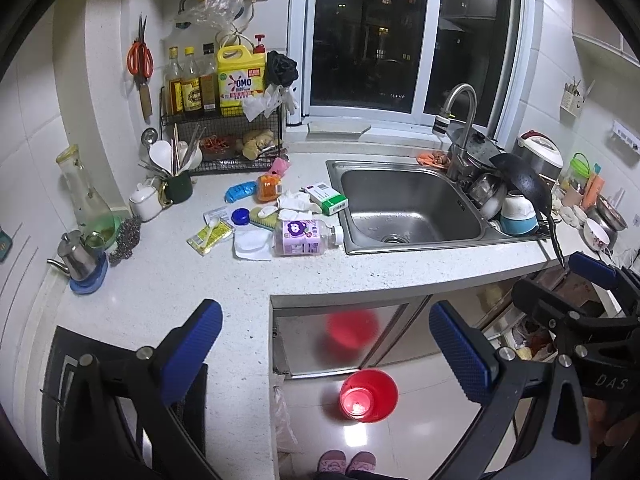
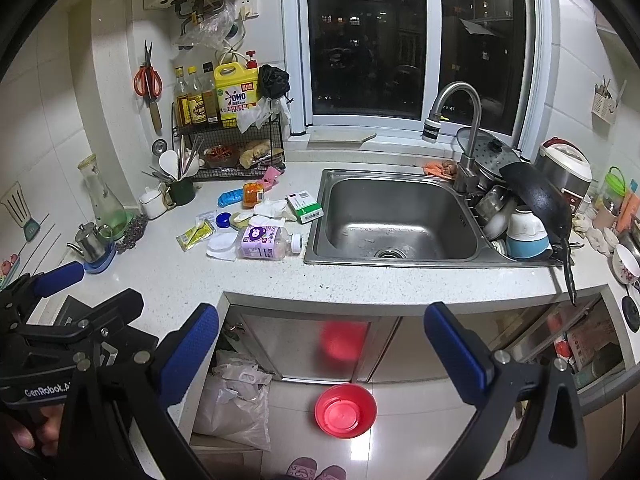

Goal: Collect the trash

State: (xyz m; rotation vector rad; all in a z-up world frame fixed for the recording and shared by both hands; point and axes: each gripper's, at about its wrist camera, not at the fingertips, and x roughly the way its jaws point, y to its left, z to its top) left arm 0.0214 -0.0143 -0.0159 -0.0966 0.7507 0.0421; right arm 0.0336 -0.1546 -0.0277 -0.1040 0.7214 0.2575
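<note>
Front strip of the surface bare from the steel teapot across to the sink; open approach from the near edge. Litter cluster mid-surface: purple bottle lying on its side nearest the edge, white pads touching its left, yellow sachet beside those, green-white box at the sink rim. Wire rack and utensil cup block the rear. Sink basin empty; faucet and stacked dishes crowd its right. Floor below open around the red bin.
</note>
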